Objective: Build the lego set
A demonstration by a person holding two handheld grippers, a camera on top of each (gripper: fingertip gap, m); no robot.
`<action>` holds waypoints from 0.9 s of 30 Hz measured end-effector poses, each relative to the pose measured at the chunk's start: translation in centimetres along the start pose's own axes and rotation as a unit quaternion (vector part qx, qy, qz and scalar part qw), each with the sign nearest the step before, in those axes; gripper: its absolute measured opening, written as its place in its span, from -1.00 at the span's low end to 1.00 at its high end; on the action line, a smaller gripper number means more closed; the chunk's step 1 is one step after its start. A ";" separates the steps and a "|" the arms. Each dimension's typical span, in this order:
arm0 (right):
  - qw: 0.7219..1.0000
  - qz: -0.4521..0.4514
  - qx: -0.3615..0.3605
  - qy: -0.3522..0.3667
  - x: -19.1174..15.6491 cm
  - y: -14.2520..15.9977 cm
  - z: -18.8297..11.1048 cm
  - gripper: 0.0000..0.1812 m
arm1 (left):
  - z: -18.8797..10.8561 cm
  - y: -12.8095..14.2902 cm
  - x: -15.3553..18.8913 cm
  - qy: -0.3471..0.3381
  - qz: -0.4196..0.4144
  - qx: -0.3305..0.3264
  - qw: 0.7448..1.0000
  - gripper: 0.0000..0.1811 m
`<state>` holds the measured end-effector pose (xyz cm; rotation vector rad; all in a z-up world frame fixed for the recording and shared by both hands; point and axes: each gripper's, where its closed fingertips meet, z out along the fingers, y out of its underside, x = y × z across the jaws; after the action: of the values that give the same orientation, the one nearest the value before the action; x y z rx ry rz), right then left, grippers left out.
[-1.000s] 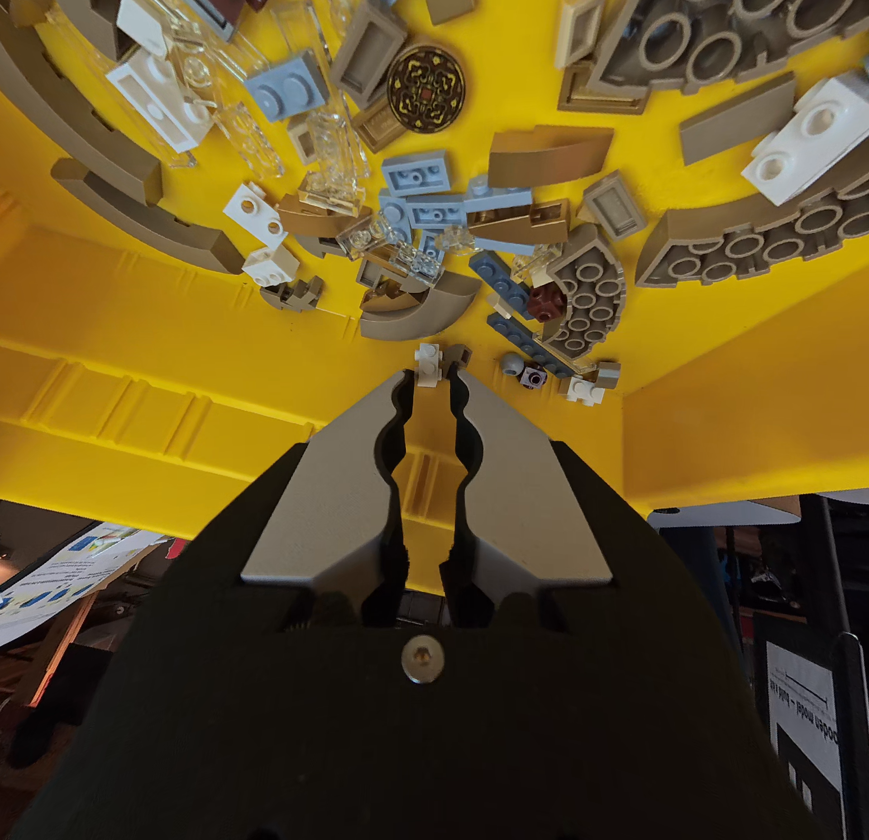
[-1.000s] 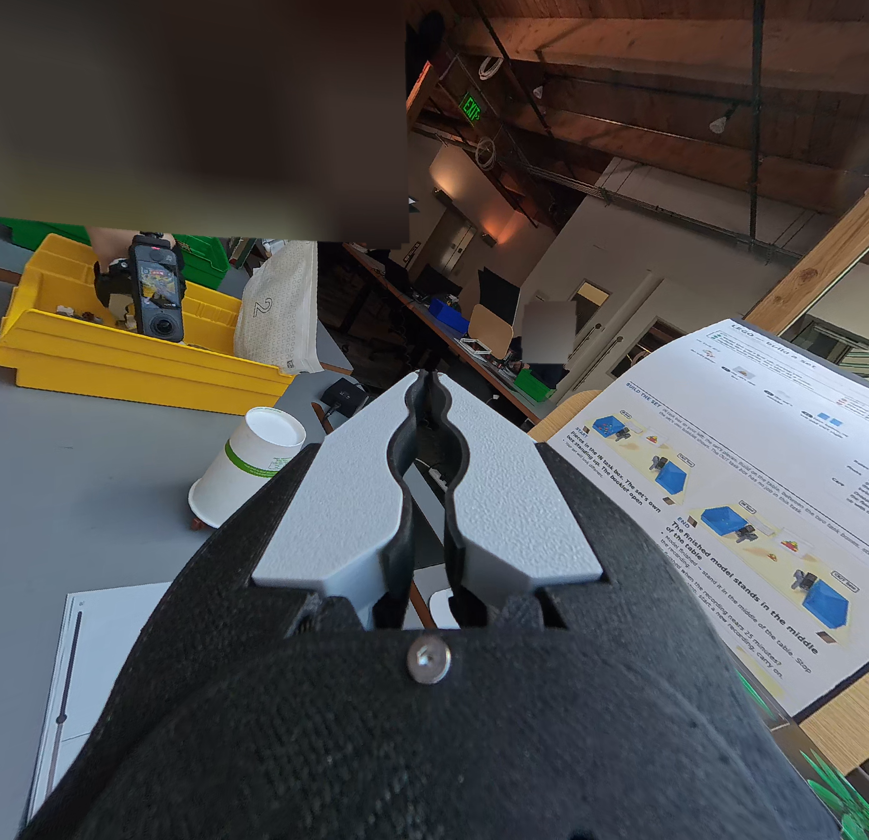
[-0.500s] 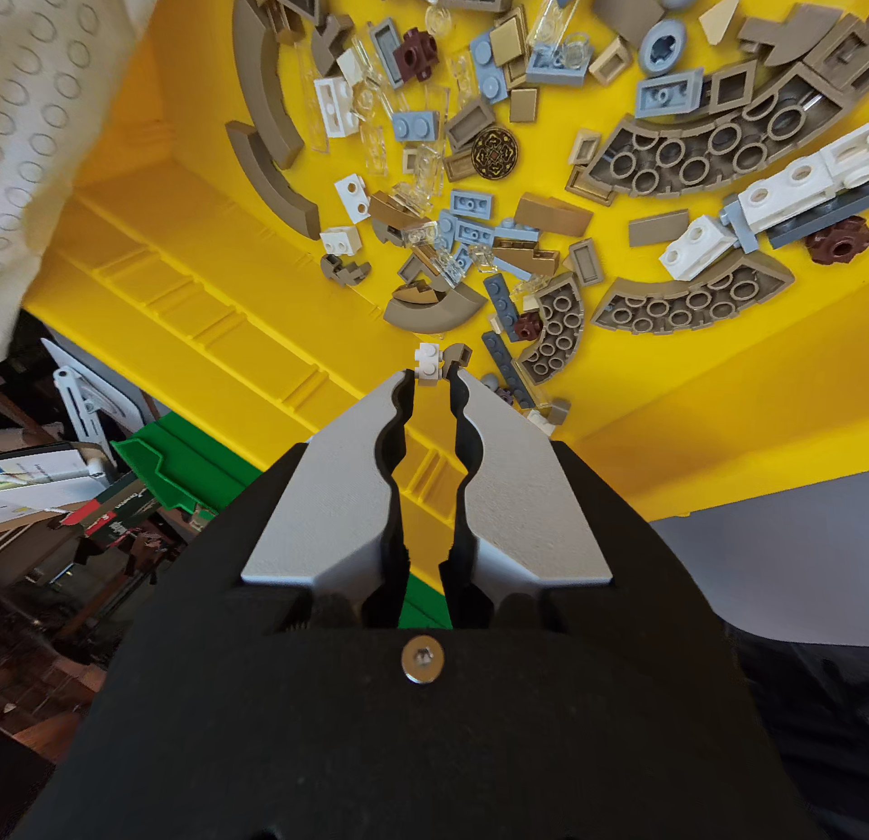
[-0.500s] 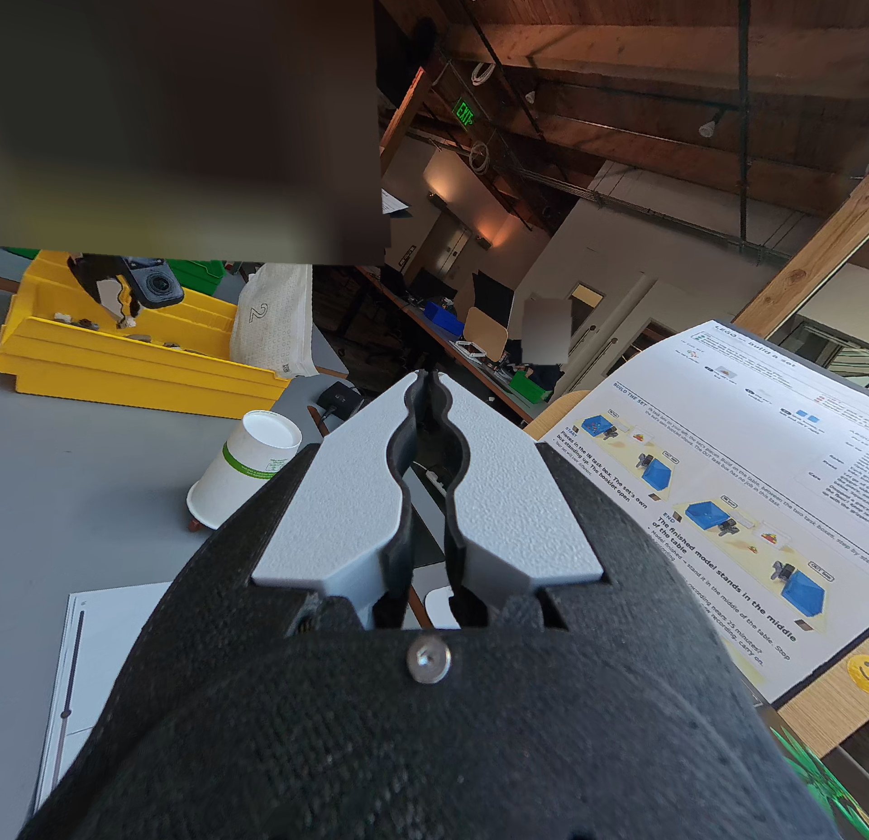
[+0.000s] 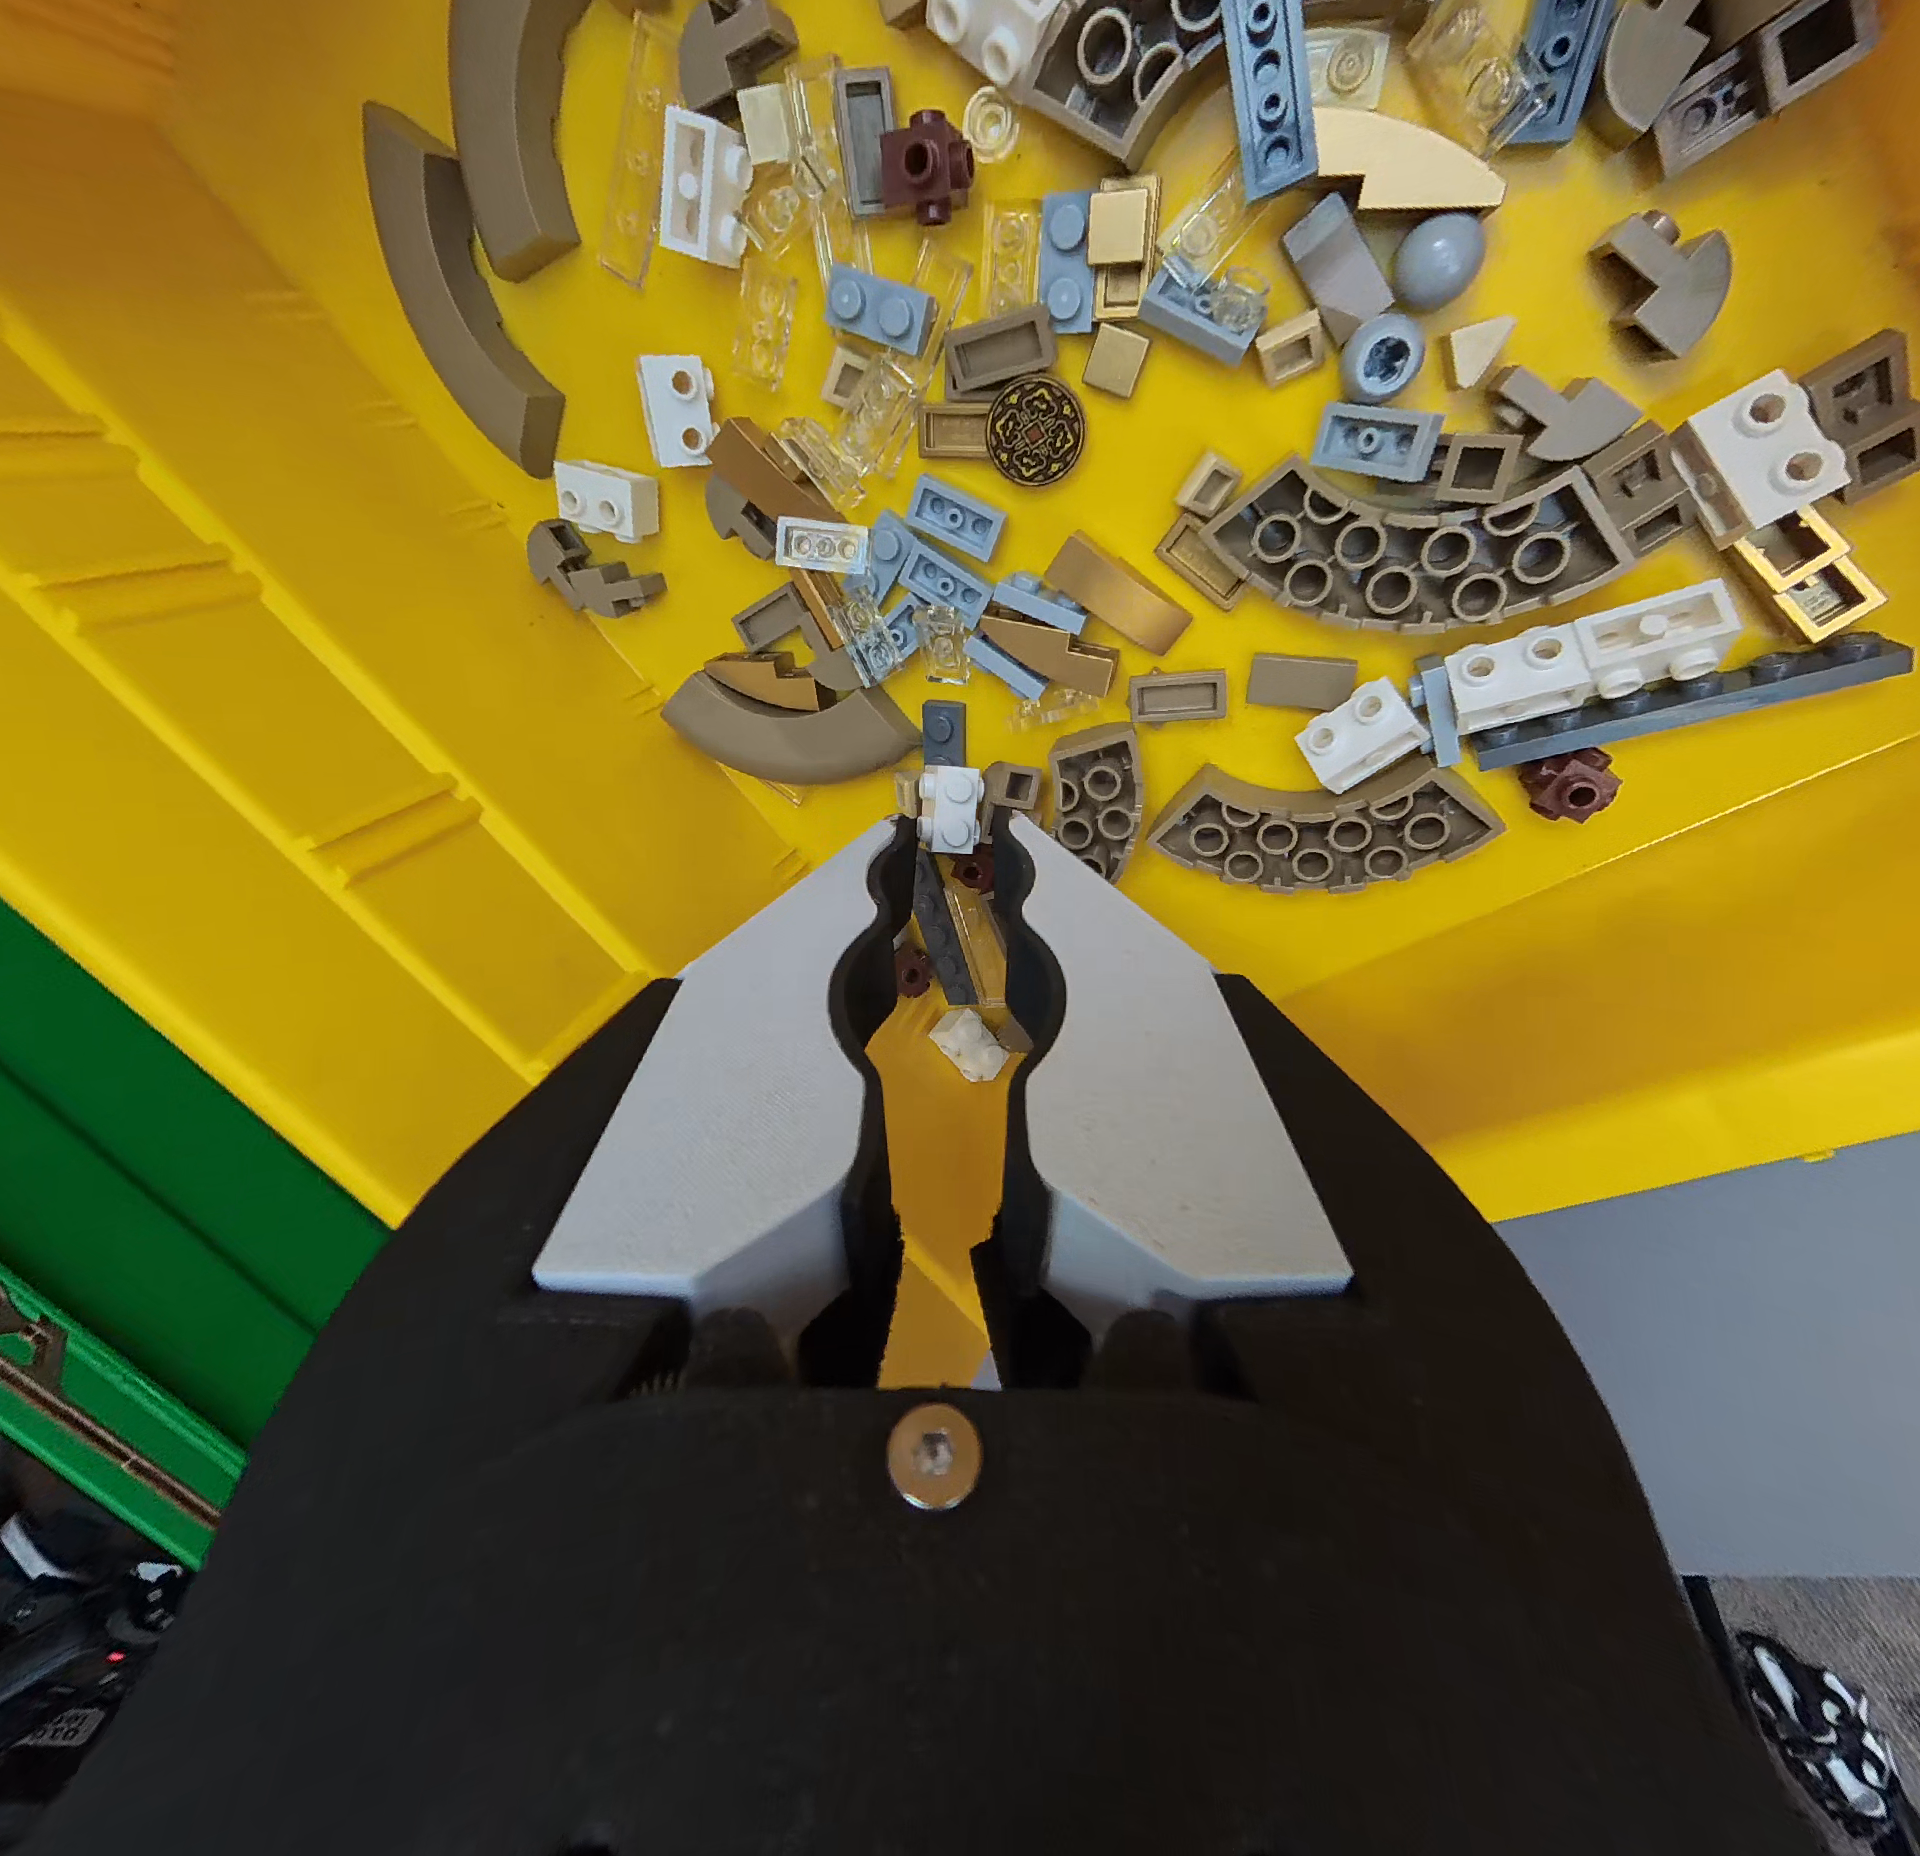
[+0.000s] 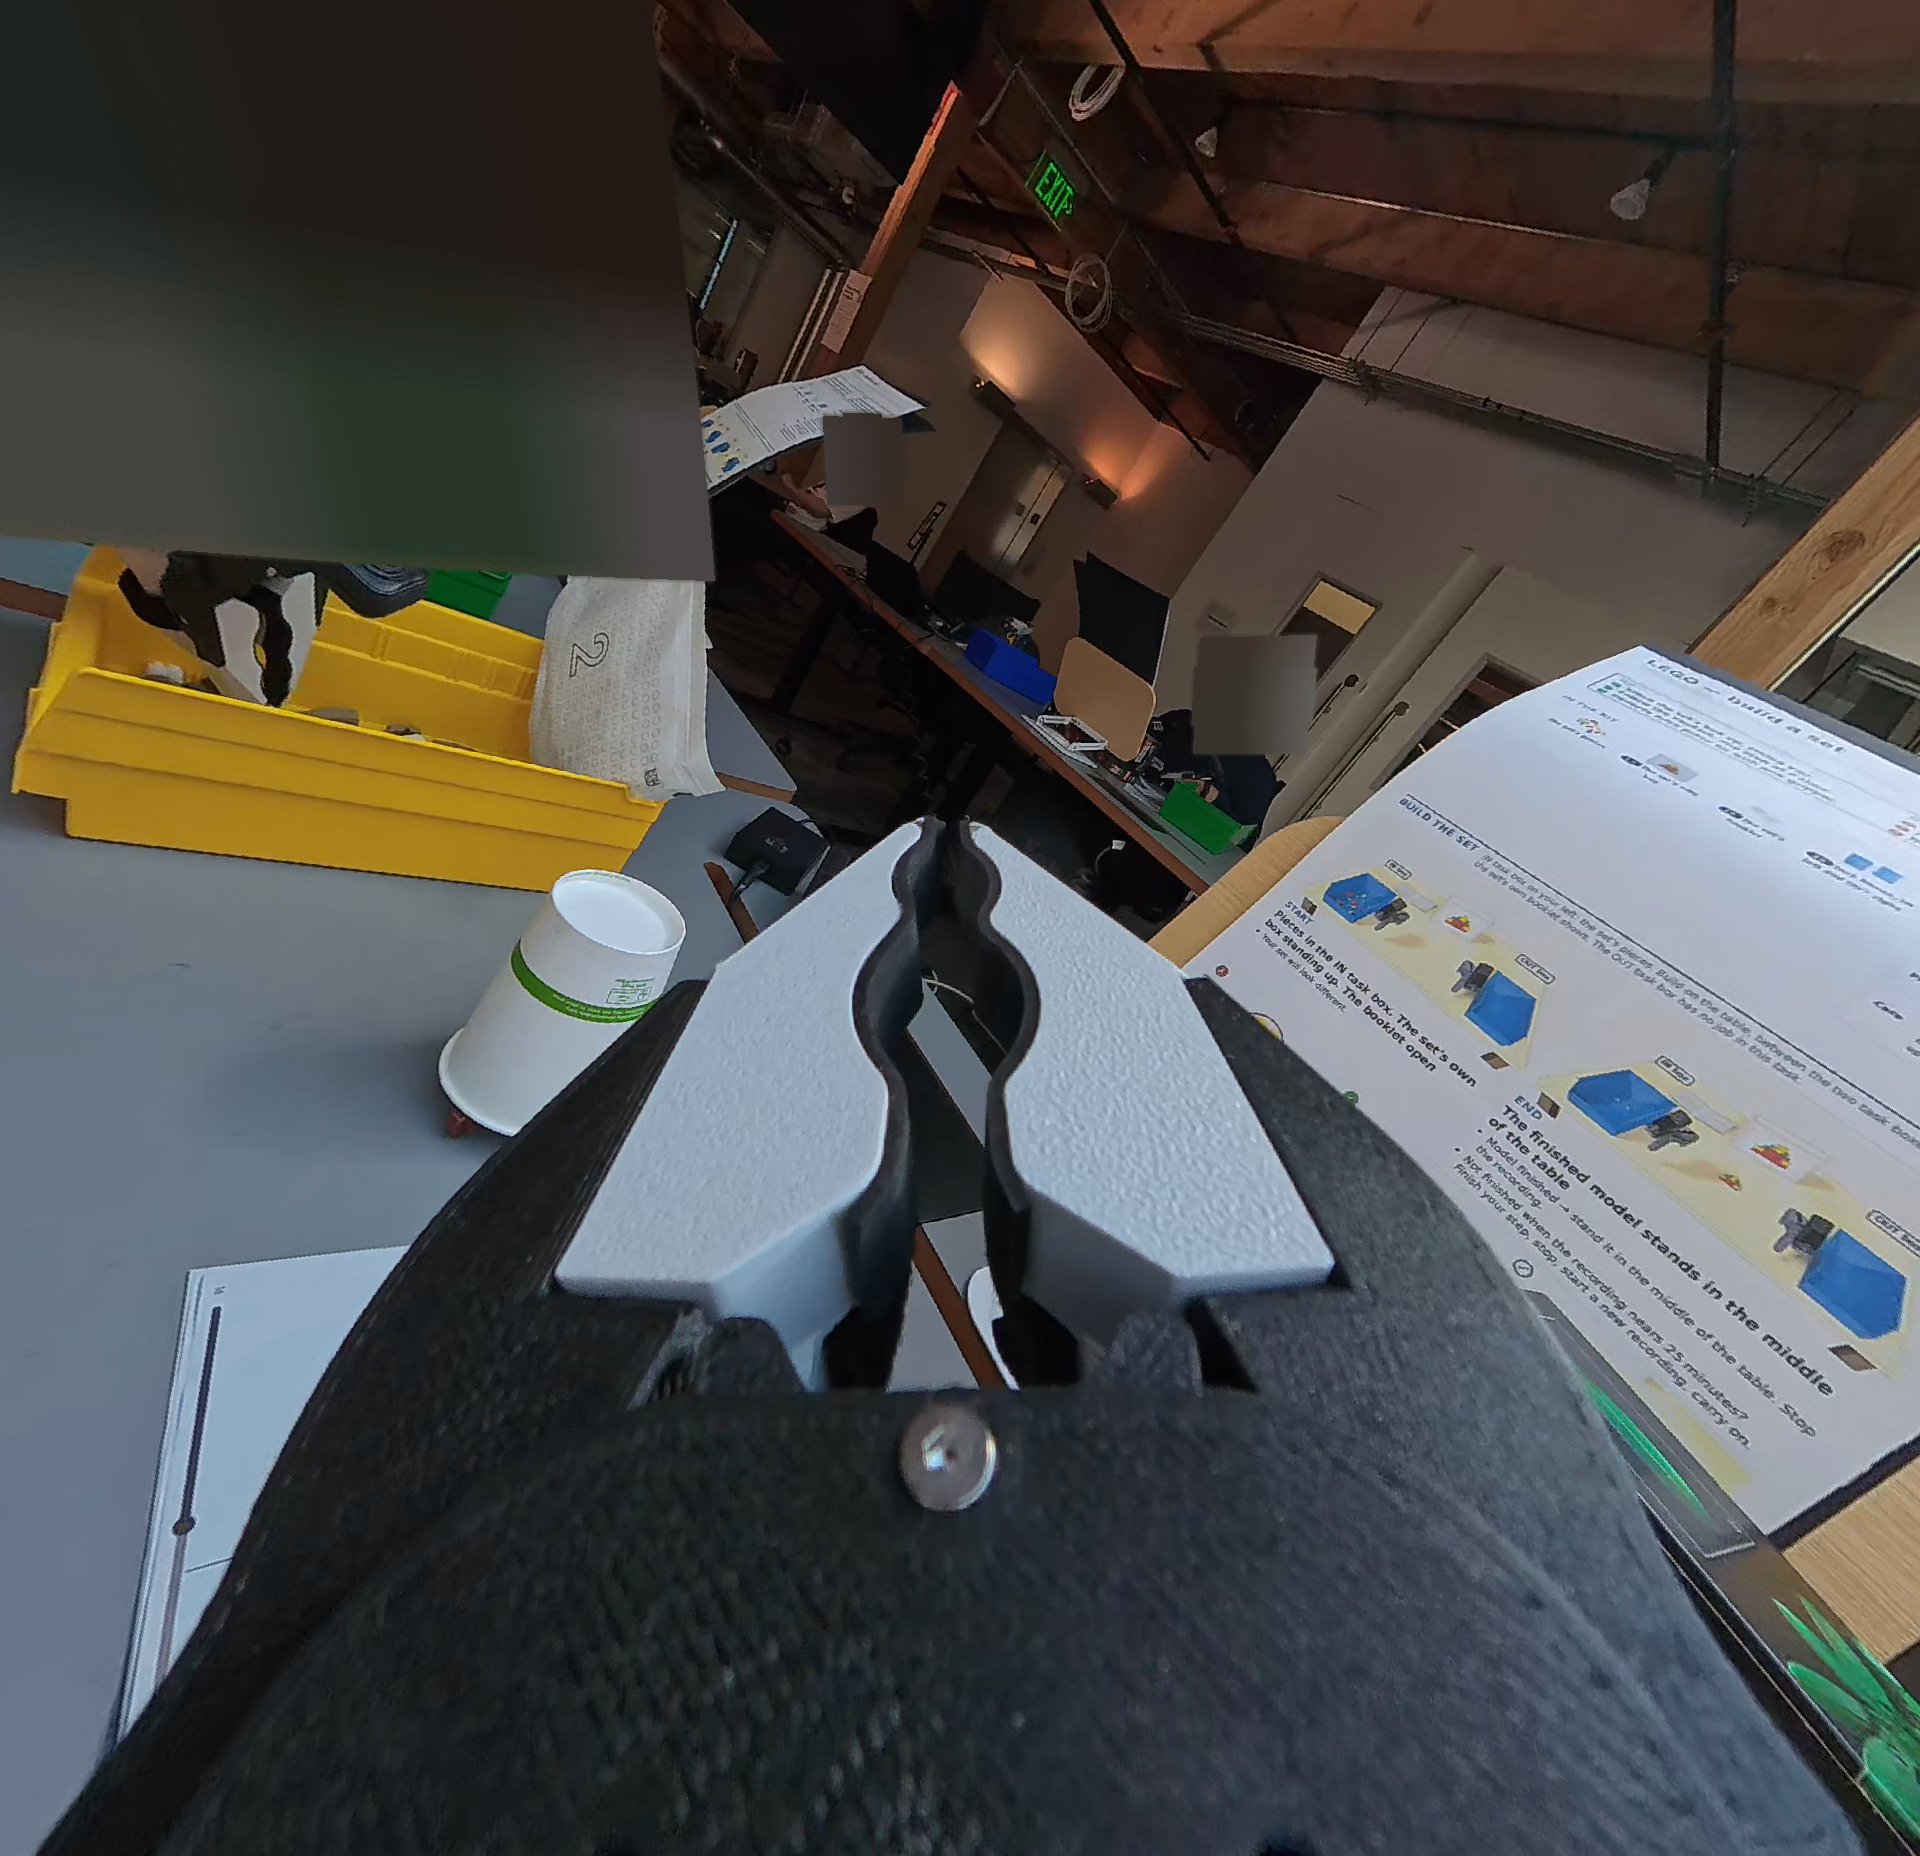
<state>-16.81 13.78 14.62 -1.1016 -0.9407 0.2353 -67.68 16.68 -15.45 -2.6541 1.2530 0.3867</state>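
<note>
My left gripper [image 5: 954,825] is shut on a small white brick [image 5: 950,800] with a tan piece [image 5: 1016,786] beside it at the fingertips. It hangs above the yellow bin [image 5: 312,663], whose floor is strewn with several tan curved plates [image 5: 1382,549], grey, white, gold and clear pieces and a round patterned tile [image 5: 1034,430]. My right gripper [image 6: 943,830] is shut and empty, held up above the grey table. In the right wrist view the left gripper [image 6: 249,632] shows far off inside the yellow bin [image 6: 312,798].
A paper cup [image 6: 566,996] lies tipped on the table before the bin. A white bag [image 6: 623,694] leans at the bin's right end. An instruction sheet [image 6: 1662,1027] stands on the right, a white booklet [image 6: 270,1391] lies lower left, and a small black device [image 6: 774,850] sits behind the cup. My right fingertips sit around 60 cm from my left ones. The round patterned tile [image 5: 1034,430] is about 6 cm from my left fingertips.
My left gripper has risen away from the bin floor with the white brick still between its tips and has turned, so more of the bin shows. The right gripper barely moved.
</note>
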 end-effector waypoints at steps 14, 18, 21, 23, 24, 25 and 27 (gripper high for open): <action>0.999 -0.009 -0.030 -0.010 -0.6 1.3 0.8 -1.00 | -0.5 0.6 0.4 0.054 -0.067 0.006 0.996 -0.83; 0.999 -0.010 -0.032 -0.013 -0.8 1.4 1.0 -1.00 | -0.8 0.2 -1.1 0.013 -0.081 0.026 0.996 -0.90; 0.999 -0.014 -0.037 -0.015 -1.0 1.6 1.2 -1.00 | -0.9 0.0 -1.2 0.031 -0.099 0.033 0.994 -0.80; 0.999 -0.017 -0.042 -0.016 -1.1 1.8 1.2 -1.00 | -0.7 0.6 -1.7 0.013 -0.083 0.016 0.996 -0.80; 0.999 -0.017 -0.043 -0.016 -1.1 1.8 1.3 -1.00 | -0.7 0.7 -2.0 0.003 -0.076 0.009 0.997 -0.80; 0.999 -0.017 -0.043 -0.016 -1.0 1.8 1.3 -1.00 | -0.6 0.8 -2.2 -0.005 -0.074 0.004 0.997 -0.83; 0.999 -0.016 -0.042 -0.016 -1.0 1.8 1.2 -1.00 | -0.5 0.7 -2.4 -0.008 -0.080 -0.001 0.997 -0.82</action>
<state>-17.86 14.85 12.68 -1.1621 -1.0034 0.1886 -69.61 17.86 -14.23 -2.7222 1.0258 0.3838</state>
